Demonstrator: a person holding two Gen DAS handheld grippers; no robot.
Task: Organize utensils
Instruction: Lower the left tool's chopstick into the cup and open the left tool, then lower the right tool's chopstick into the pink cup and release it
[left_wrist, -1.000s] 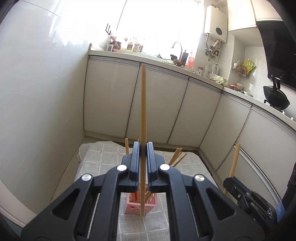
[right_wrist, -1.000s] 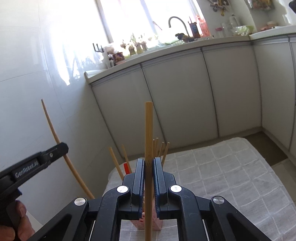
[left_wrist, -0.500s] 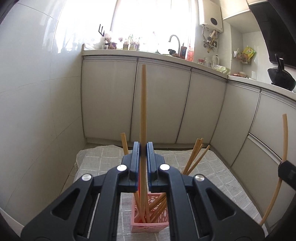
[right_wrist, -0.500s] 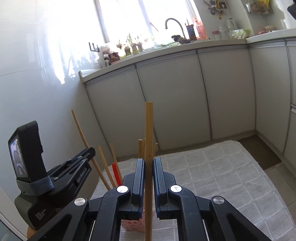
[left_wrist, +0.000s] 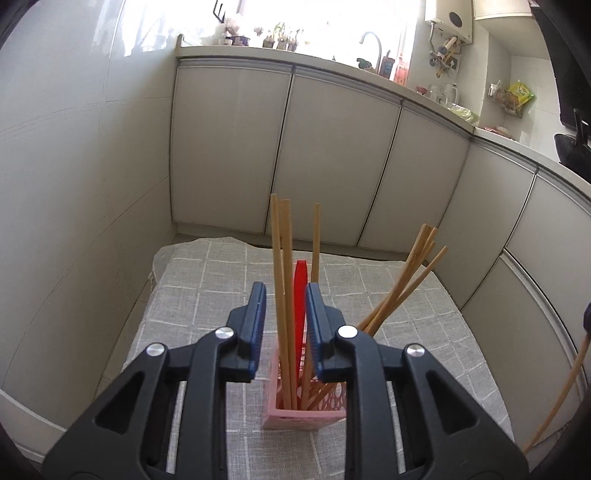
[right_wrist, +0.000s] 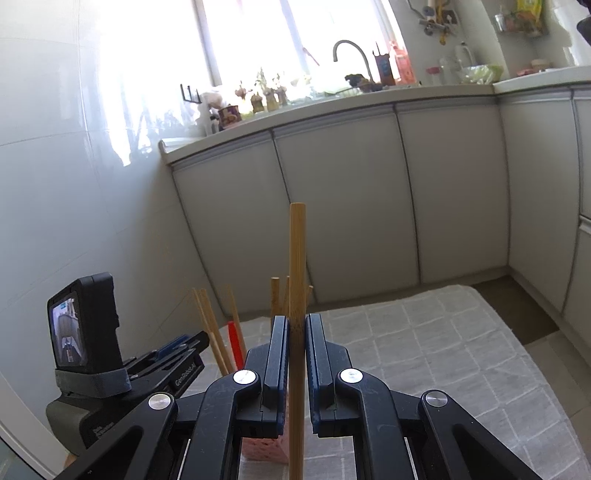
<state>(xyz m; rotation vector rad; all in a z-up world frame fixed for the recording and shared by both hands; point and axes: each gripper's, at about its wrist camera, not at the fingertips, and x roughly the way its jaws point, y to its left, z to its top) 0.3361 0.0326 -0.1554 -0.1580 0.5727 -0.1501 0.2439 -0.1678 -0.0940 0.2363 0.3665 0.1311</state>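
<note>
Pale kitchen cabinets (left_wrist: 332, 158) curve behind a grey checked cloth (left_wrist: 207, 280) in the left wrist view. On it at 6 o'clock stands a pink holder (left_wrist: 295, 419) with upright bamboo chopsticks (left_wrist: 282, 266), a red utensil (left_wrist: 300, 291) and more chopsticks fanning toward 2 o'clock. The left gripper (left_wrist: 285, 325) has just been opening; its jaws stand apart, chopsticks between them unpressed. In the right wrist view, the right gripper (right_wrist: 295, 354) pinches one upright chopstick (right_wrist: 297, 258), the holder (right_wrist: 264, 450) behind it, the left gripper (right_wrist: 177, 354) at 8 o'clock.
</note>
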